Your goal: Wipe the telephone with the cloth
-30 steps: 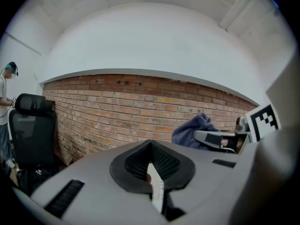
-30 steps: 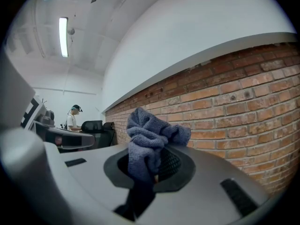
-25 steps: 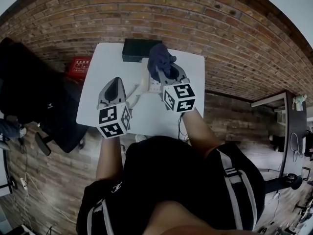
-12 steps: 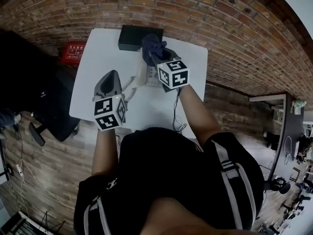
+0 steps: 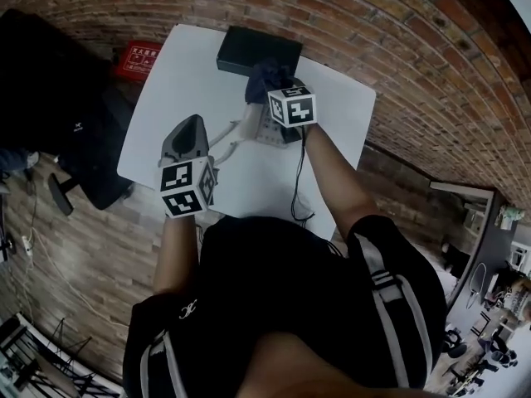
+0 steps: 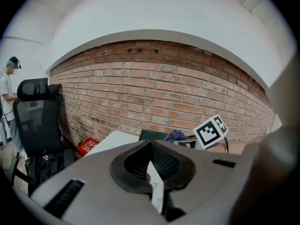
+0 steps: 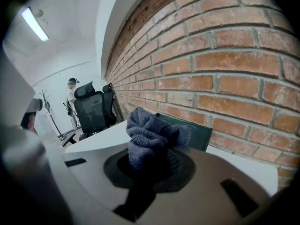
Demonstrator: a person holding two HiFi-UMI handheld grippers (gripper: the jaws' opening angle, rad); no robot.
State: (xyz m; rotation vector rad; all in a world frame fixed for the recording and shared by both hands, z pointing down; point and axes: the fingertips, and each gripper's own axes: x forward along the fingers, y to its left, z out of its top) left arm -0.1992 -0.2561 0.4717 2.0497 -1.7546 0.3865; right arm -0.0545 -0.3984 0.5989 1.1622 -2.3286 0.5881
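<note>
A white telephone (image 5: 260,128) lies on the white table (image 5: 174,81), partly covered by my right gripper. The right gripper (image 5: 270,88) hangs over the phone's far end, shut on a bunched dark blue cloth (image 5: 264,75). In the right gripper view the cloth (image 7: 151,129) bulges up out of the right gripper (image 7: 154,157). My left gripper (image 5: 189,124) hovers left of the phone, apart from it. The left gripper (image 6: 151,146) has its jaws meeting at the tips, with only a thin white sliver showing between them lower down.
A black box (image 5: 259,50) sits at the table's far edge, just beyond the cloth, with a brick wall behind it. A red case (image 5: 137,58) lies on the floor left of the table near a black office chair (image 6: 37,111). A cable (image 5: 296,185) runs off the near edge.
My right gripper has carried the cloth farther along the phone toward the black box. The left gripper stays left of the phone, hardly moved.
</note>
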